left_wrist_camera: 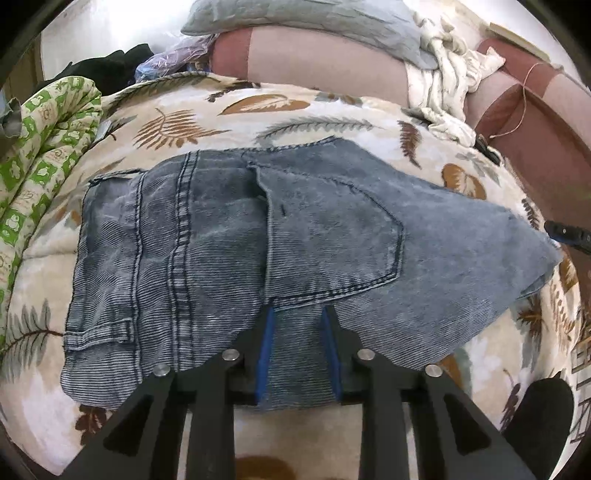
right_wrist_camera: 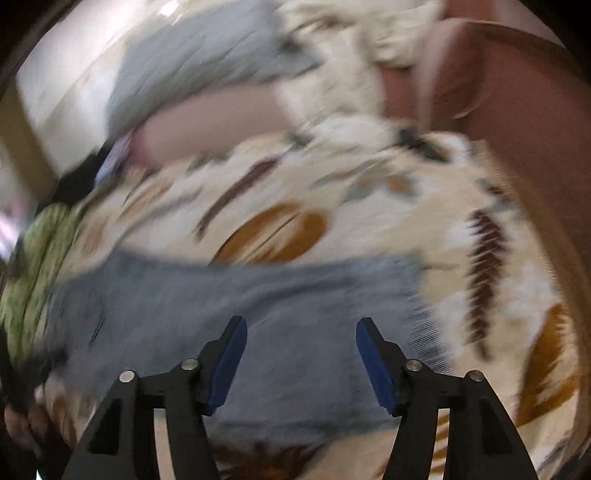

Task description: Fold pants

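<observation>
The grey-blue denim pants [left_wrist_camera: 221, 251] lie folded into a compact stack on the leaf-print blanket [left_wrist_camera: 280, 110], back pocket up. My left gripper [left_wrist_camera: 298, 314] hovers over the near edge of the stack, its blue pads [left_wrist_camera: 266, 350] parted a little with denim showing between them, nothing pinched. In the blurred right wrist view the pants [right_wrist_camera: 258, 314] lie below my right gripper [right_wrist_camera: 301, 328], which is wide open and empty over the fabric. The tip of the right gripper [left_wrist_camera: 565, 234] shows at the right edge of the left wrist view.
A green-and-white quilt [left_wrist_camera: 44, 155] is bunched at the left. A grey pillow [left_wrist_camera: 314, 18], white crumpled cloth [left_wrist_camera: 443, 74] and a maroon-and-pink sofa [left_wrist_camera: 535, 122] lie behind the blanket. Dark clothes [left_wrist_camera: 110, 66] sit at the far left.
</observation>
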Tool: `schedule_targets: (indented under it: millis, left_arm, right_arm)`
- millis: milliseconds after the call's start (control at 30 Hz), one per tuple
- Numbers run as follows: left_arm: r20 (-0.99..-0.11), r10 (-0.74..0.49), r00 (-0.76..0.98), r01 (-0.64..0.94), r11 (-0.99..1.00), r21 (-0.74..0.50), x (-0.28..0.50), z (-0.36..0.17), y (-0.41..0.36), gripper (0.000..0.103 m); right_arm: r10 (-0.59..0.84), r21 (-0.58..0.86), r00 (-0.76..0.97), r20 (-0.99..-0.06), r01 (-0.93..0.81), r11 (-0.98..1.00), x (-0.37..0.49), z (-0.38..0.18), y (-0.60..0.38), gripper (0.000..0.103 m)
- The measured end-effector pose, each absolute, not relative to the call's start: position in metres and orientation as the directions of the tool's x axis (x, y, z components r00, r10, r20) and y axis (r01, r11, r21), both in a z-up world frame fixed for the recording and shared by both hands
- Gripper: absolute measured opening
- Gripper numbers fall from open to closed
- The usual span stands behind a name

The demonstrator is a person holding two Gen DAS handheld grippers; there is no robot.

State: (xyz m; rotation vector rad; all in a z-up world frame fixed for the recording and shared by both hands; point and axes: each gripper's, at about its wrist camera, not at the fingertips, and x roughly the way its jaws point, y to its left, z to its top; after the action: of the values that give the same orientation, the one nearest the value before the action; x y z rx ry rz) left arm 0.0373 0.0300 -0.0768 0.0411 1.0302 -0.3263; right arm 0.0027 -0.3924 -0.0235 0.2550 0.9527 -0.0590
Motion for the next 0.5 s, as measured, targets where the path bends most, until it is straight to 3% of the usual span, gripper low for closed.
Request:
schedule_targets:
  millis: [200, 267, 333, 500]
  left_arm:
    - [-0.843, -0.295, 0.45, 0.237, 0.95, -0.206, 0.046, -0.08, 0.057, 0.03]
    - [-0.843, -0.266, 0.467, 0.224, 0.958, -0.179, 0.047, -0.08, 0.063, 0.026]
    - [-0.845, -0.229, 0.484, 0.211, 0.967, -0.141, 0.049, -0.082, 0.069, 0.018]
    - [-0.833, -0.249, 0.495, 0.19, 0.966, -0.176, 0.049, -0.079, 0.074, 0.018]
  right_arm:
    - [-0.021, 0.057, 0.408, -0.913, 0.177, 0.983, 0.023, -0.07, -0.362, 0.065]
    - [0.001, 0.073, 0.343, -0.94, 0.199, 0.977, 0.015, -0.086, -0.367, 0.065]
    - [-0.004, 0.066, 0.346, -0.938, 0.19, 0.979, -0.001, -0.089, -0.368, 0.065]
    - [-0.025, 0.034, 0.299, -0.954, 0.19, 0.981, -0.024, -0.094, -0.359, 0.065]
